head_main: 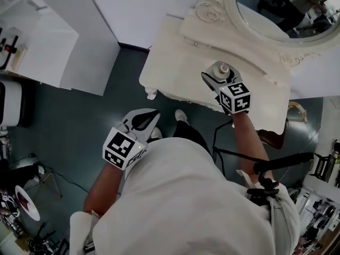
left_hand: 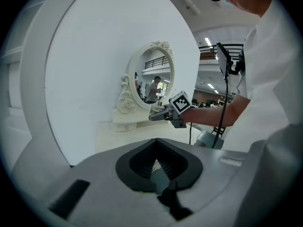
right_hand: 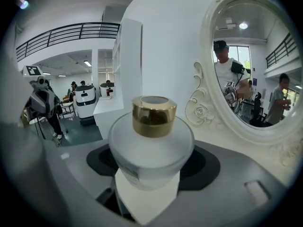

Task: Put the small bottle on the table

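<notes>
The small bottle [right_hand: 151, 148] is frosted white glass with a gold cap [right_hand: 154, 116]. My right gripper [right_hand: 150, 176] is shut on its body and holds it upright. In the head view the bottle [head_main: 221, 69] and right gripper [head_main: 217, 79] hang over the cream dressing table [head_main: 175, 57], close in front of the mirror's base; whether the bottle touches the top cannot be told. My left gripper [head_main: 144, 120] hangs low over the floor, off the table's front edge, its jaws together with nothing between them. From the left gripper view the right gripper [left_hand: 163, 115] shows above the table [left_hand: 123, 136].
An oval mirror [head_main: 276, 15] in a carved cream frame stands at the back of the table. White wall panels [head_main: 64, 41] rise to the left. A dark floor [head_main: 69, 121] lies below, with a tripod and cable [head_main: 276, 166] at the right.
</notes>
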`<state>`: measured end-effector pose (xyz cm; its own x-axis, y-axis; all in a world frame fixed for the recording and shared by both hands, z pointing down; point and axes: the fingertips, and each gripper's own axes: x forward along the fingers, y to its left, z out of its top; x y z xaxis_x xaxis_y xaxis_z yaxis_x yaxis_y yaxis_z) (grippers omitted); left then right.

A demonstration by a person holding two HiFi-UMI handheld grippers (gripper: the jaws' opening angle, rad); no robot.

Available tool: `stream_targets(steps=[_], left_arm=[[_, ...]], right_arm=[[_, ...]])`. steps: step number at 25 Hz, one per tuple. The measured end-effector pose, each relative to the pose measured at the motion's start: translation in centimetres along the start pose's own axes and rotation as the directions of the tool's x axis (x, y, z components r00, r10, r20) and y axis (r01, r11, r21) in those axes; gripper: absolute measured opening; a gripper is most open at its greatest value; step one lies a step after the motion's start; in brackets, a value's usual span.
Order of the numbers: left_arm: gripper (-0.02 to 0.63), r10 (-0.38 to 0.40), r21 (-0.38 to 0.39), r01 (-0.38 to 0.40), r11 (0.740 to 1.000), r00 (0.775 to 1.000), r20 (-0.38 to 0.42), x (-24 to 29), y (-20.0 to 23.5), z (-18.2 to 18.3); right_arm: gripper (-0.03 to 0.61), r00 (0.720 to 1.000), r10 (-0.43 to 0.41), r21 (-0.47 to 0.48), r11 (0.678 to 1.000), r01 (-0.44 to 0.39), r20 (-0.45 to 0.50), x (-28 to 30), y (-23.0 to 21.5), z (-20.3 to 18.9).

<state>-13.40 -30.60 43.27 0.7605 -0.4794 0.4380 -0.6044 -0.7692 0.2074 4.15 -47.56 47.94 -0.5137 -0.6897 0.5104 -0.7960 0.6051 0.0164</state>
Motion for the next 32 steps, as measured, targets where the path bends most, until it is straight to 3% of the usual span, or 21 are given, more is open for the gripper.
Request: stream_targets(steps=[8, 15, 22, 32], left_arm=[[0.003, 0.155, -0.061, -0.154, 0.986, 0.988, 0.002, 3.9, 4.2, 4.1], [0.003, 0.257, -0.108, -0.257, 0.96, 0.966, -0.021, 7.8, 6.5, 5.6], [0.003, 0.344, -0.16, -0.347, 0.924, 0.938, -0.049, 9.1, 7.9, 5.9], [0.003, 0.408, -0.21, -0.417, 0.884, 0.909, -0.087, 10.2, 8.3, 6.3]], right_arm=[[0.341, 0.999, 0.05, -0.044, 0.998, -0.05, 0.004, 9.0, -8.4, 3.4], [0.341, 0.997, 0.072, -0.062, 0.995, -0.073, -0.01, 16.4, -14.5, 3.3], [0.341, 0.995, 0.091, -0.081, 0.992, -0.095, -0.048, 21.9, -16.9, 2.5], [0.341, 0.99, 0.107, -0.094, 0.989, -0.115, -0.09, 25.8, -18.7, 1.5]])
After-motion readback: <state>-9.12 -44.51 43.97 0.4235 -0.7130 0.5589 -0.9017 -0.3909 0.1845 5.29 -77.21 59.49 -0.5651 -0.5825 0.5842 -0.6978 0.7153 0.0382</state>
